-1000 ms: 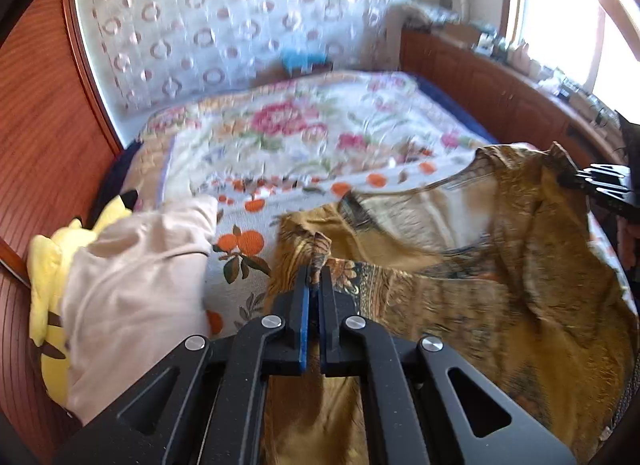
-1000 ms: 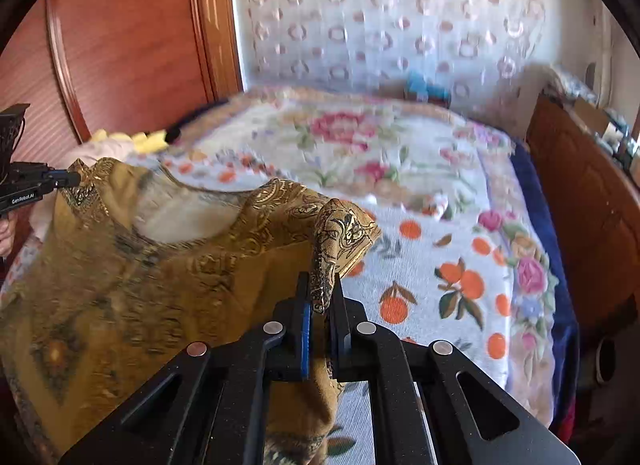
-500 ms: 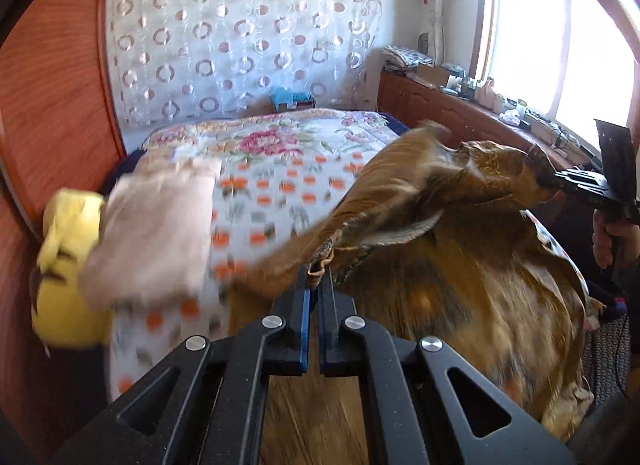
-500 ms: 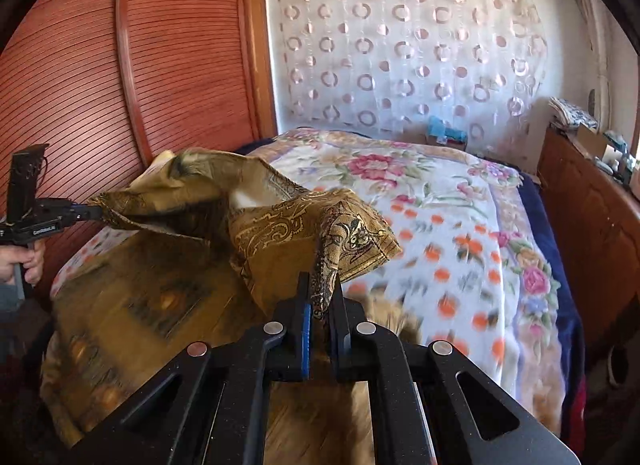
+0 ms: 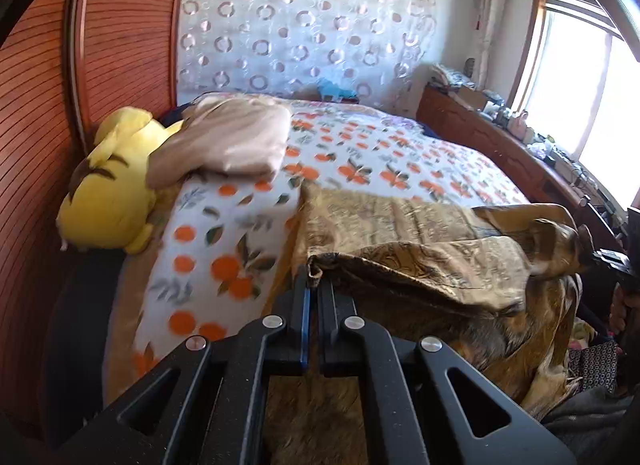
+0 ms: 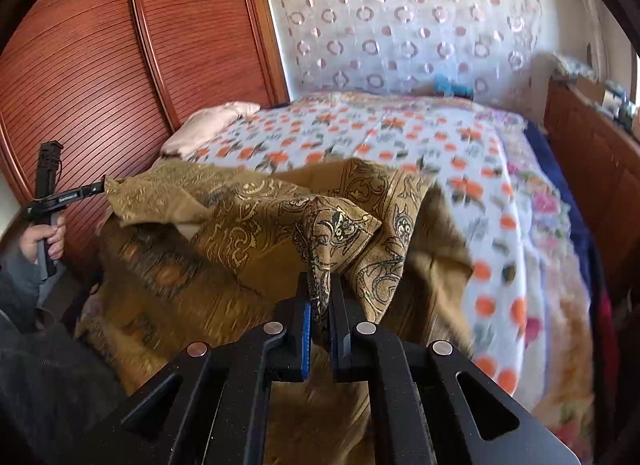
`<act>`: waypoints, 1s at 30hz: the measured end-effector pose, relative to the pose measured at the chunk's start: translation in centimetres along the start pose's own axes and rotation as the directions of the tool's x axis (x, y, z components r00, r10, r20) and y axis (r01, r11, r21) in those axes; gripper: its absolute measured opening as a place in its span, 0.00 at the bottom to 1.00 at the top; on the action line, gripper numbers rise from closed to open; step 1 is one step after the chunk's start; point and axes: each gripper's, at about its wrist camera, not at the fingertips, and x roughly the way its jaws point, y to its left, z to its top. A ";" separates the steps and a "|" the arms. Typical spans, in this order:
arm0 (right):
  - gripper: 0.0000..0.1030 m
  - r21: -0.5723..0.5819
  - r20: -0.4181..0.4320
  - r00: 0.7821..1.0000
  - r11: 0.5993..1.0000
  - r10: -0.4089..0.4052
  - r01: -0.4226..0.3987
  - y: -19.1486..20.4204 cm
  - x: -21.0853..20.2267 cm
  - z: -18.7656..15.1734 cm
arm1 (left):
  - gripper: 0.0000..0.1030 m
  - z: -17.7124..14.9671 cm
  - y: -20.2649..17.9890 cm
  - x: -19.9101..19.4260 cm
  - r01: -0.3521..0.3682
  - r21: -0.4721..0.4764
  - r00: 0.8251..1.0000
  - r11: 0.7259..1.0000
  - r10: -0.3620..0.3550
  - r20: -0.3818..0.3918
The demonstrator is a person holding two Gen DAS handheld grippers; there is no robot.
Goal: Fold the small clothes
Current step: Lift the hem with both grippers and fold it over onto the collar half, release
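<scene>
- The garment [image 5: 420,261] is thin ochre cloth with a faintly shiny paisley print [image 6: 360,201].
- The bedspread [image 5: 240,233] is soft matt fabric printed with oranges.
- The wardrobe door [image 6: 100,77] on the left is glossy ribbed reddish wood.
- The grippers [image 5: 313,285] [image 6: 319,289] are matt black plastic with bright metal screw heads.
- The far curtain [image 5: 300,25] is sheer fabric with satiny rings.
- The yellow toy [image 5: 116,181] looks plush.

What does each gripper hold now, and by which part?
Both hold the golden-brown patterned cloth garment. The left gripper pinches one corner of its upper edge; the right gripper pinches a bunched corner at the opposite end.
</scene>
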 end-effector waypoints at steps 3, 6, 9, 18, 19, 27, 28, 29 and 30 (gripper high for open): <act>0.06 0.001 -0.037 0.999 1.000 0.009 -0.009 1.1 -0.3 -1.1 | 0.04 -1.0 0.5 0.0 -0.007 -0.020 1.000 1.000 0.007 -0.016; 0.06 -0.009 -0.057 0.998 1.000 0.012 -0.012 1.8 -1.0 -1.5 | 0.04 -1.4 0.7 -0.3 -0.011 -0.020 1.000 1.000 0.011 -0.021; 0.06 -0.007 -0.075 0.997 1.000 -0.005 0.004 2.1 -1.2 -1.0 | 0.04 -1.9 0.5 -0.8 -0.014 -0.006 1.000 1.000 0.014 -0.018; 0.29 -0.020 -0.063 0.996 0.998 -0.068 0.067 3.1 -3.8 0.4 | 0.08 -1.4 0.2 -2.0 -0.056 0.022 0.998 0.998 0.056 0.004; 0.30 -0.017 -0.048 0.996 0.997 -0.081 0.080 3.2 -4.1 0.6 | 0.14 -1.4 0.1 -2.1 -0.067 0.026 0.998 0.997 0.067 0.008; 0.44 0.044 0.021 0.986 0.986 -0.164 0.163 1.2 -3.7 2.6 | 0.72 -0.7 -0.7 -2.1 -0.062 0.042 0.998 0.997 0.061 0.023; 0.44 0.061 0.023 0.985 0.983 -0.173 0.171 0.8 -3.3 3.0 | 0.77 -0.7 -0.9 -2.1 -0.068 0.047 0.997 0.997 0.067 0.025; 0.44 0.074 0.025 0.984 0.982 -0.177 0.175 0.4 -2.8 3.3 | 0.77 -0.7 -1.0 -2.1 -0.070 0.057 0.997 0.996 0.069 0.027; 0.44 0.091 0.025 0.983 0.980 -0.182 0.179 0.0 -2.2 3.5 | 0.77 -0.7 -1.1 -2.0 -0.065 0.059 0.998 0.996 0.064 0.024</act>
